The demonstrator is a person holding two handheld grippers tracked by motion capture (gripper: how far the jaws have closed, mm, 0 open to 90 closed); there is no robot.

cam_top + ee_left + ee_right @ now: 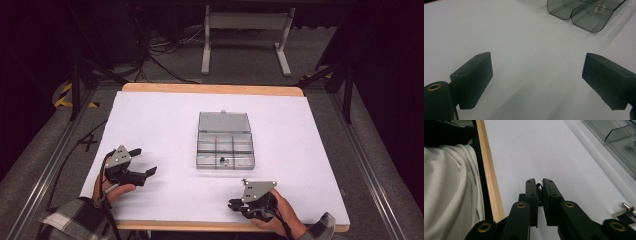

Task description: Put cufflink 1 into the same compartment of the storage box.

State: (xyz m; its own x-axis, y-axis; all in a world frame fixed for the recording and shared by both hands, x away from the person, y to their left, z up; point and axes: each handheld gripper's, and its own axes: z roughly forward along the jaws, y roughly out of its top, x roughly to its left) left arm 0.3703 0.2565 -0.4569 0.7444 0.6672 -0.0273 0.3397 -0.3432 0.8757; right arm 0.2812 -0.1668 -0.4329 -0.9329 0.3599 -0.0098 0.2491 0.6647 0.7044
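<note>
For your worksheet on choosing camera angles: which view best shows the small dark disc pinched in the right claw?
The right gripper view: the disc sits edge-on between the right claw jaws. In the high view, that claw is too small to reveal it.

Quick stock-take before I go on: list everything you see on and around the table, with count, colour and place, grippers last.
table: one, white top with a wooden edge, centre of the high view.
compartment box: one, clear grey plastic, lid open, at the table's middle.
small part in box: one, dark, in a near-row compartment; too small to identify.
small round part: one, dark, pinched between the right gripper's jaws.
frame legs: one pale grey stand, on the floor beyond the table.
cables: several, black, on the floor behind the table.
left gripper: one, black, jaws wide apart, near left of the table.
right gripper: one, black, near right edge.
</note>
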